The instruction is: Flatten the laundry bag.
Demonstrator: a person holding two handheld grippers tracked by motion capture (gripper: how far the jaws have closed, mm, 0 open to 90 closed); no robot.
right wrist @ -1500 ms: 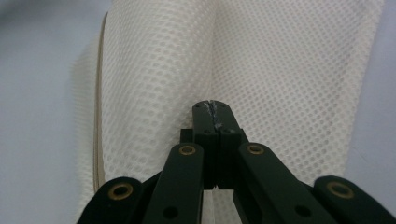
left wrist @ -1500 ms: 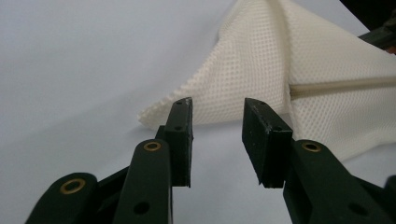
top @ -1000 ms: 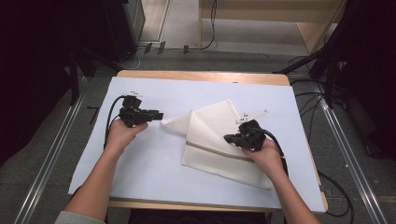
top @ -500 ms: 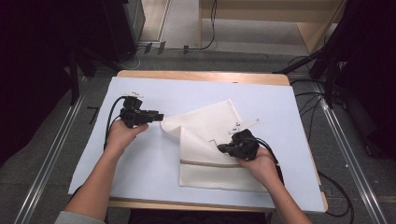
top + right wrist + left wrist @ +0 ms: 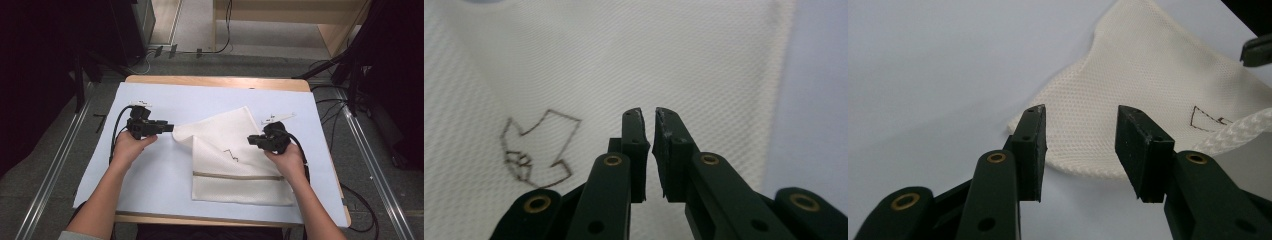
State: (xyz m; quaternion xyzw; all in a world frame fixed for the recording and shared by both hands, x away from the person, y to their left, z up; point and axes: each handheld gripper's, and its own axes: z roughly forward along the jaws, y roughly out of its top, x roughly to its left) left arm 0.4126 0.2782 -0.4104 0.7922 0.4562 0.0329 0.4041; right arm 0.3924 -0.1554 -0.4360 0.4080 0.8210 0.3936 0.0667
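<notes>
Right gripper view: cloth [image 5: 704, 60] (brown outline mark [image 5: 539, 147])

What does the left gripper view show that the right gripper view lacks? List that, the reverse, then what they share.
Left gripper view: the left gripper, jaws wide apart and just opening, gripping nothing, before the rounded edge of the cream mesh cloth; a white braided cord. Right gripper view: the right gripper, jaws barely parted, just opening, over the whole dark outline drawing. Both: that cloth and the pale blue table sheet.
</notes>
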